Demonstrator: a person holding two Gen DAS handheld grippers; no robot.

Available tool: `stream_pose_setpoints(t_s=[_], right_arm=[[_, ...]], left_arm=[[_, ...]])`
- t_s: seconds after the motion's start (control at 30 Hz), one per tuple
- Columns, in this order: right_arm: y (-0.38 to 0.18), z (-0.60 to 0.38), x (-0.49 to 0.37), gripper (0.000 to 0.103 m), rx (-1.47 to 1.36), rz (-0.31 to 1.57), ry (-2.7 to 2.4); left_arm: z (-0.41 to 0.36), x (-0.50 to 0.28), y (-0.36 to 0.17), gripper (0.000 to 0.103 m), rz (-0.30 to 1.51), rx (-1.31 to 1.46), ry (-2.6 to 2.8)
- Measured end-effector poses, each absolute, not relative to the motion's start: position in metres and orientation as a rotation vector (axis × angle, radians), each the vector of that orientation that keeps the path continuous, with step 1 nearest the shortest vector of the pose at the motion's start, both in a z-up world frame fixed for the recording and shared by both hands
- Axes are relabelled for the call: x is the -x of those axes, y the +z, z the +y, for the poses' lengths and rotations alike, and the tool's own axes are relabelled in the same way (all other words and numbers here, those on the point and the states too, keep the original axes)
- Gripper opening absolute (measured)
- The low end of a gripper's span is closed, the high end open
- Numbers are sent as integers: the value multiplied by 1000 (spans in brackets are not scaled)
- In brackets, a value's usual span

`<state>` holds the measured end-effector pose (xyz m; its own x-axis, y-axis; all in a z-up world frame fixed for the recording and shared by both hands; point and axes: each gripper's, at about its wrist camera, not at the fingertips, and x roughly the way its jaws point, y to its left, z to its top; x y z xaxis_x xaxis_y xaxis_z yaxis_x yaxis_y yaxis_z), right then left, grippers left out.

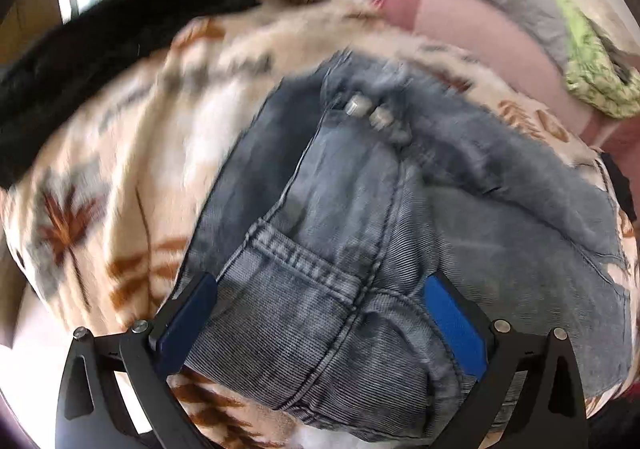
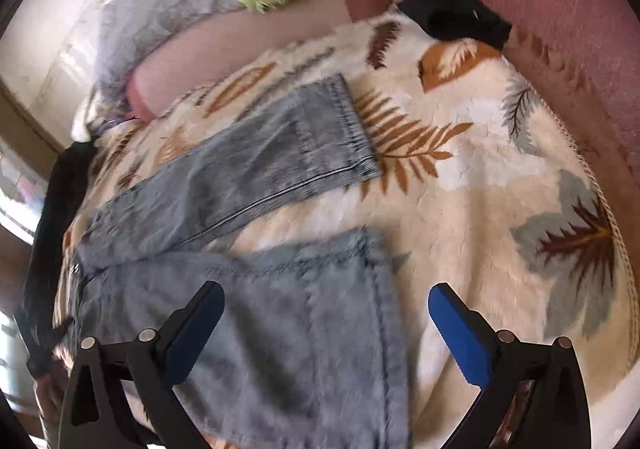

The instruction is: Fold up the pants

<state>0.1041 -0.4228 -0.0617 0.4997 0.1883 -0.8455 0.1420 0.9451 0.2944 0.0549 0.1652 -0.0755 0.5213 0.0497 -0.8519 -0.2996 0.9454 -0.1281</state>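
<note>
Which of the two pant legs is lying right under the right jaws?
The near leg, whose hem sits between the open jaws of the right gripper. The other leg lies farther off on the leaf-print blanket.

The left gripper [image 1: 320,313] is a black plastic frame with two angled fingers, each faced on its inner side with a flat blue pad [image 1: 454,323]. The frame arms are open triangular struts with cut-out windows, joined at round silver screws [image 1: 502,325], two showing on each side. The right gripper [image 2: 326,323] has the same build: black struts, blue pads [image 2: 460,337] with a finely ribbed edge, and silver screw heads [image 2: 147,335] at the pivots. The pad in shadow looks dark navy in both views.
</note>
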Motion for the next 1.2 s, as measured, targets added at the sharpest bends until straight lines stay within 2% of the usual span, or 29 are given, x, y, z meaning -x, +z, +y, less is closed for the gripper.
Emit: stream_pose_setpoints(t_s=[0.07, 0.1, 0.13, 0.27, 0.3, 0.43, 0.57, 0.6, 0.63, 0.7, 0.83, 0.97, 1.0, 1.1, 1.2], right_arm=[[-73, -424, -120, 97, -321, 1089, 11], [-81, -422, -127, 85, -321, 1115, 8], [-88, -422, -132, 66, -319, 1140, 14], [-91, -410, -141, 27, -189, 1180, -33], [-88, -409, -141, 22, -179, 1177, -28], [-62, -383, -135, 22, 44, 1071, -85], [-97, -383, -144, 25, 123, 1111, -165], [-93, -383, -139, 33, 129, 1083, -173], [-88, -383, -133, 51, 125, 1076, -183], [-69, -390, -113, 71, 66, 1047, -169], [-41, -407, -67, 71, -65, 1057, -127], [-53, -418, -32, 71, -179, 1144, -72], [-61, -418, -26, 70, -190, 1176, -46], [-88, -408, -22, 23, -160, 1254, -5], [-72, -385, -14, 20, 38, 1184, -52]], left_arm=[[160, -55, -75, 103, 993, 242, 217], [158, -56, -77, 103, 997, 225, 220], [155, -56, -80, 103, 989, 200, 232], [147, -55, -83, 103, 972, 146, 249], [146, -54, -84, 103, 969, 143, 249], [151, -55, -81, 103, 966, 144, 244], [148, -55, -82, 103, 961, 131, 257], [148, -54, -82, 103, 960, 131, 257], [148, -54, -82, 103, 958, 132, 256], [149, -53, -82, 103, 955, 133, 252], [148, -53, -81, 103, 956, 135, 261], [148, -53, -81, 103, 956, 137, 260], [148, -53, -81, 103, 955, 136, 259], [148, -53, -82, 103, 954, 135, 260], [148, -53, -82, 103, 953, 135, 263]])
